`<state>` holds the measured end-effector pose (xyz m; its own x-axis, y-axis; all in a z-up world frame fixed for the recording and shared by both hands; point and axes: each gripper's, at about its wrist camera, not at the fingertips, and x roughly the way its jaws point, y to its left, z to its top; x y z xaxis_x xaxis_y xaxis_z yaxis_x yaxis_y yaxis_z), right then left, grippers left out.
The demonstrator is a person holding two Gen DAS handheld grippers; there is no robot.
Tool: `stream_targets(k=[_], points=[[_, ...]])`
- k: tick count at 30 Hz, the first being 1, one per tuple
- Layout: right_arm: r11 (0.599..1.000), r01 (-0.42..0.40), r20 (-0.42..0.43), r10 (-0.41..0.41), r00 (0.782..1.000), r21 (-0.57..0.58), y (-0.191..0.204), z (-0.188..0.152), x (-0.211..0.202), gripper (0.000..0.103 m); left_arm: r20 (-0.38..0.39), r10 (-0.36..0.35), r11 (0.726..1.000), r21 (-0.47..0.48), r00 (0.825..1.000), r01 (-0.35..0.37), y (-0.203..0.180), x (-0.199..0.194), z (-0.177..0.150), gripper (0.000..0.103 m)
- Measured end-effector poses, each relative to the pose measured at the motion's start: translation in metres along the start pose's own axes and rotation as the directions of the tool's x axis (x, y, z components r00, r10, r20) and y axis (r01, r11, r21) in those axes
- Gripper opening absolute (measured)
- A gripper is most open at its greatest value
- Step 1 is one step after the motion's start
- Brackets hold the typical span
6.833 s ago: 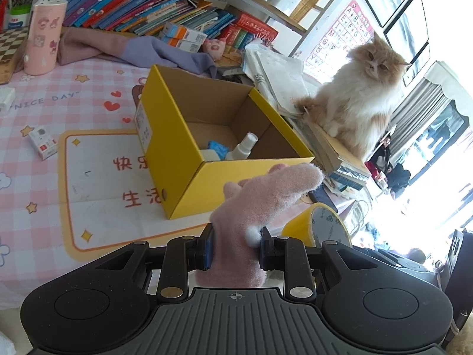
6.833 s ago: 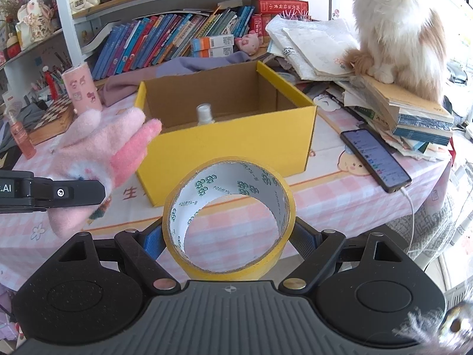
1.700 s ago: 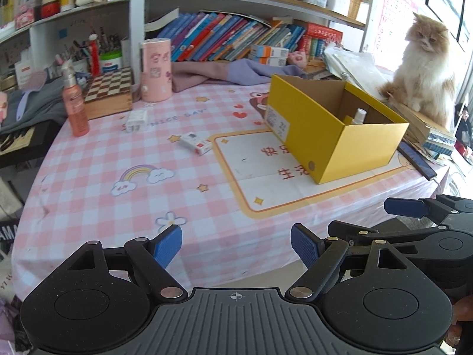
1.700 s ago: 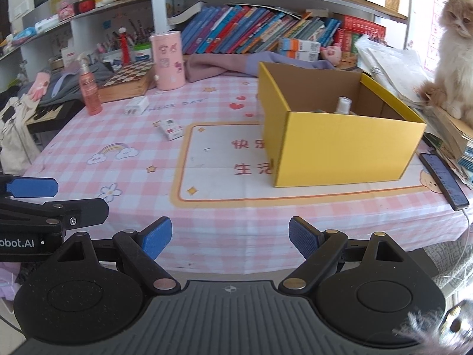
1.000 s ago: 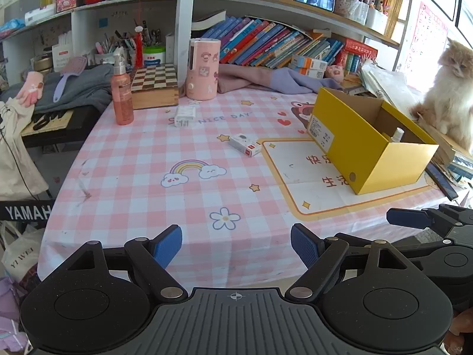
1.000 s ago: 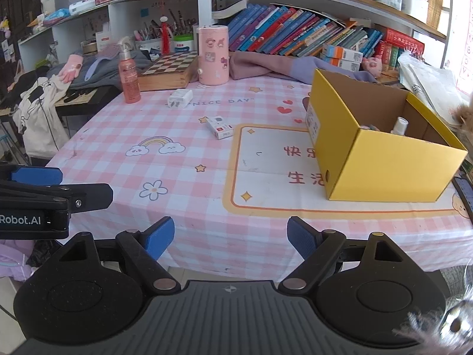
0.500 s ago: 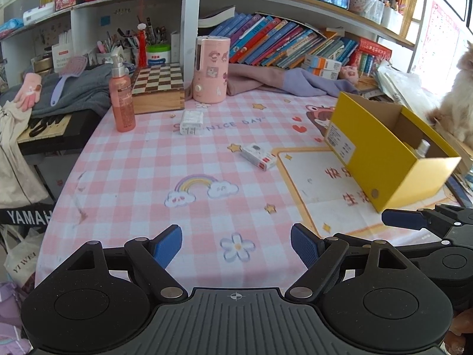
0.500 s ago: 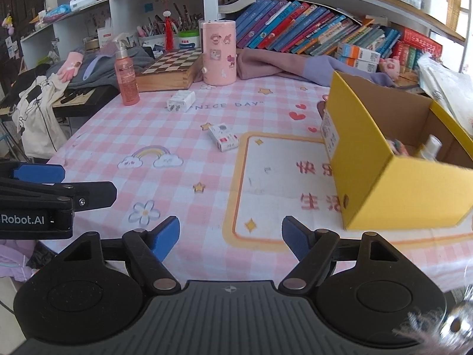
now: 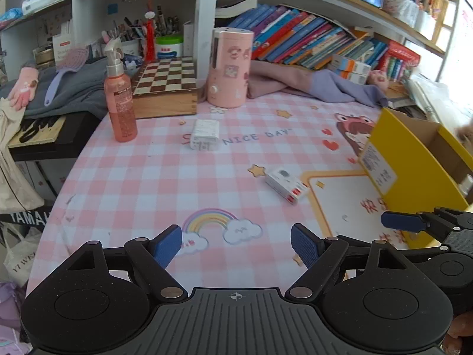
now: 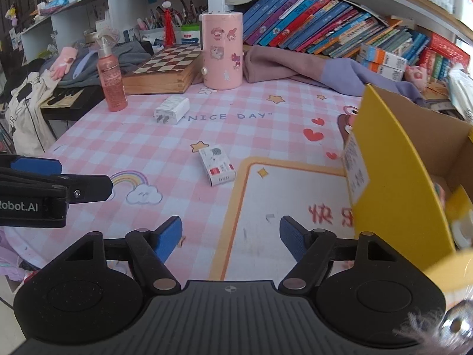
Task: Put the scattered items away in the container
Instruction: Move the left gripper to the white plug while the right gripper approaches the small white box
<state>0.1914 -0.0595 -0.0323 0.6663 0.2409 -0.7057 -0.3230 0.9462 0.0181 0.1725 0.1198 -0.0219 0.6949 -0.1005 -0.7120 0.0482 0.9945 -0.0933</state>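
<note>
The yellow cardboard box is seen open-topped at the right side of the pink checked tablecloth, resting on the orange-bordered white panel. Its contents are only partly visible in the right wrist view: a pink item and a yellow one, blurred; nothing further can be identified.

Two items are noted loose on the cloth. The small white-and-red carton lies flat just left of the box, apart from it. The white plug adapter lies further back beside the "NICE DAY" lettering, near the pink pump bottle.

The left gripper is held with jaws spread wide and empty above the near table edge, over the rainbow print. The right gripper is likewise spread and empty, just beside the box's near corner. Bare cloth lies between both grippers and the carton.
</note>
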Motion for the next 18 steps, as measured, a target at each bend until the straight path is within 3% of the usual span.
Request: stream_targets(k=[7,18], points=[[0.998,-0.031,-0.018,0.030,0.999,-0.052,0.005,0.023,0.037,0.062,0.002,0.039,0.999,-0.021,0.999,-0.039,0.007,0.023,0.021,0.083],[0.994,-0.056,-0.035,0.053,0.998,-0.091,0.004,0.054,0.082,0.062,-0.010,0.056,0.998,0.000,0.998,-0.056,0.010,0.072,0.057,0.083]])
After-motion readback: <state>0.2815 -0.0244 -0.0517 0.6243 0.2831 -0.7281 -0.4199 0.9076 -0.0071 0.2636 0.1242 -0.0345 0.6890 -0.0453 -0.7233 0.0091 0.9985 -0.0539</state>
